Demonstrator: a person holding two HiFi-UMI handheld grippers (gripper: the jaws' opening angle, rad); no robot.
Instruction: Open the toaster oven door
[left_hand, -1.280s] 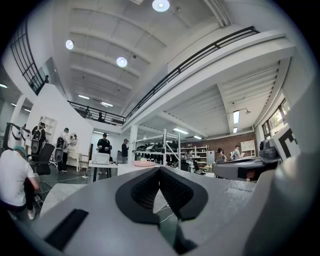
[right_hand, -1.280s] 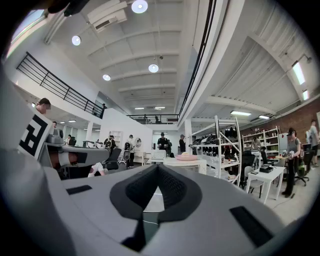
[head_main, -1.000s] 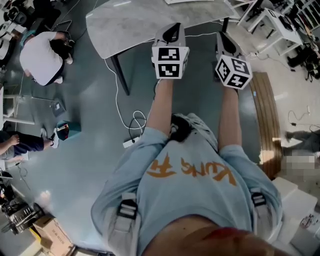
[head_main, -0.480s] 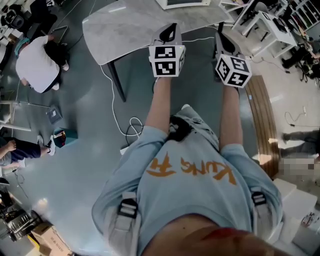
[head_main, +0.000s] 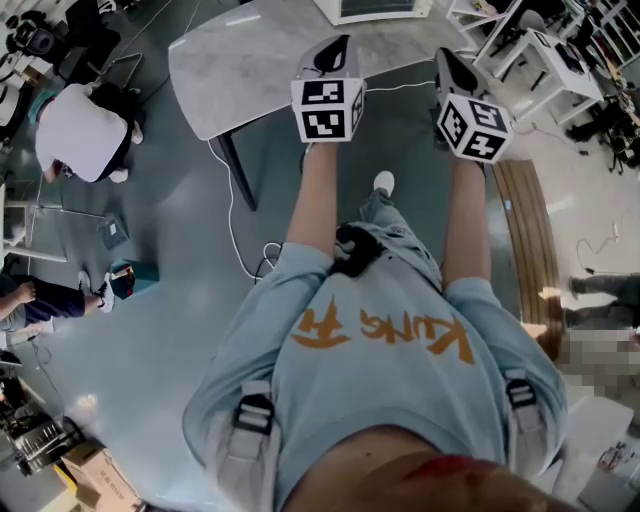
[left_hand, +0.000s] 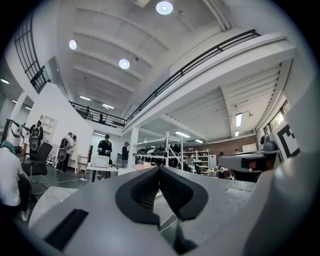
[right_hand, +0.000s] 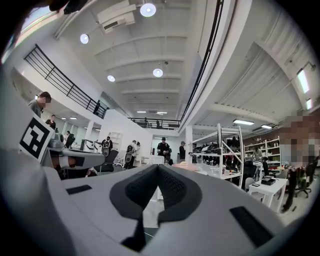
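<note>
We hold both tools out level in front of us, side by side and apart. The left tool (left_hand: 160, 172) is clenched: its two dark pads meet in a point with nothing between them. The right tool (right_hand: 158, 170) is clenched the same way, and it too is empty. In the head view the tips of both reach just to the near edge of the grey bench (head_main: 240, 60), the left one nearer its middle and the right one toward its right end. A white box that we take for the toaster oven (head_main: 372, 9) stands at the bench's far edge. The top of the picture cuts it off, it is well apart from both tools, and we cannot tell how its door stands. A white cable (head_main: 232, 215) trails over the floor below the bench's left side. Beyond the bench's left end a person in a white top (head_main: 70, 125) crouches on the floor.
</note>
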